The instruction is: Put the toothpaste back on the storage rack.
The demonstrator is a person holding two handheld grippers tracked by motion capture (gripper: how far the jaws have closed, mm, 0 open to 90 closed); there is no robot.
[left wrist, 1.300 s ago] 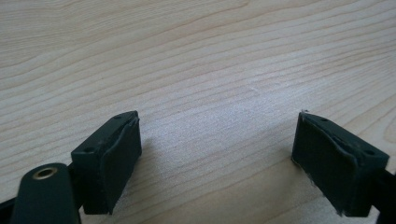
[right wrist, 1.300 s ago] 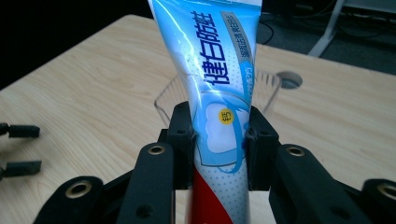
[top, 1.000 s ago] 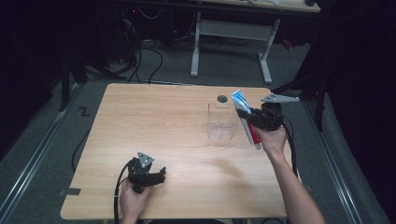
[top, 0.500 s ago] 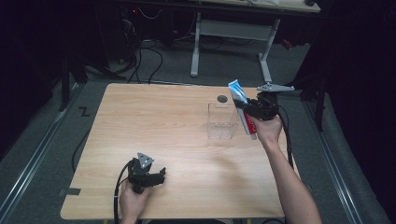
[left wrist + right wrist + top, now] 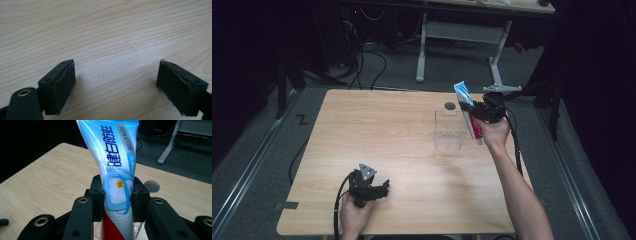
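Currently we hold the toothpaste tube (image 5: 471, 116) in the right gripper (image 5: 476, 111), raised above the far right part of the counter (image 5: 377, 135), just beside the clear container (image 5: 448, 131). In the right gripper view the jaws are clamped on the tube's (image 5: 117, 192) waist, where the blue-and-white print meets the red lower section. We judge that this mid-body grasp keeps the tube near upright, flat crimped end up, so its lower end can be guided into the container's open top; the container's rim appears just below the jaws.

Printed on the tube in dark blue Chinese characters is the brand line 健白防蛀. A smaller vertical line beside it is too fine for us to read with confidence. A yellow disc near the grasp point carries the character 钙.

We rest the left gripper (image 5: 371, 189) on the near left part of the counter, well apart from the work. Its jaws stand wide apart with nothing between them, over bare wood (image 5: 105, 32). A round grommet (image 5: 450, 106) sits beyond the container.
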